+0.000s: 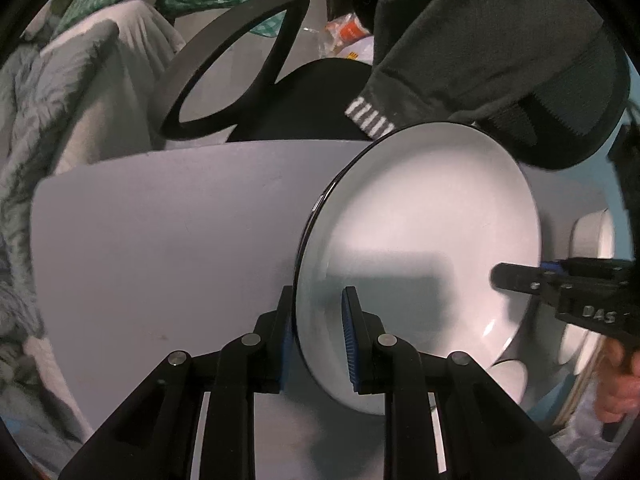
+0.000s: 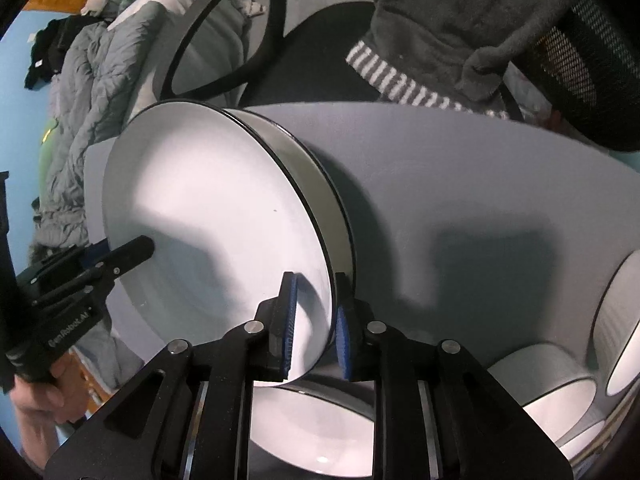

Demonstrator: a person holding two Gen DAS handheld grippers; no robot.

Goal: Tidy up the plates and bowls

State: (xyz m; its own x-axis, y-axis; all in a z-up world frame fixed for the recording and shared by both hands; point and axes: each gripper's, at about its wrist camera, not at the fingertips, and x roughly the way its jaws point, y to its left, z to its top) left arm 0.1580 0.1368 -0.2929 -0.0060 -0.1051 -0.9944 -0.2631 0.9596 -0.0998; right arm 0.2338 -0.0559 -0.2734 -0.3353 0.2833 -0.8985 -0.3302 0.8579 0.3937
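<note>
A pale grey desk (image 2: pixel 460 184) carried the crockery. In the right wrist view, white bowls (image 2: pixel 556 384) with dark rims sat at its four o'clock corner, and another white plate (image 2: pixel 320 432) lay at six o'clock, probably flat on it.

plate (image 1: pixel 420 220): glossy ceramic | table (image 1: pixel 160 240): matt, smooth | blanket (image 2: pixel 88 80): quilted cloth

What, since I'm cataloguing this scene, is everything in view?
table: one, pale grey, centre
plates: three, white with black rims; one above another on the table, a third at the near edge
bowls: two, white, table's right end
office chair: one, black, behind the table
garment: one, dark grey with striped cuff, draped on chair
duvet: one, grey, left
left claw, right claw: black, blue pads, astride the top plate's opposite rims
</note>
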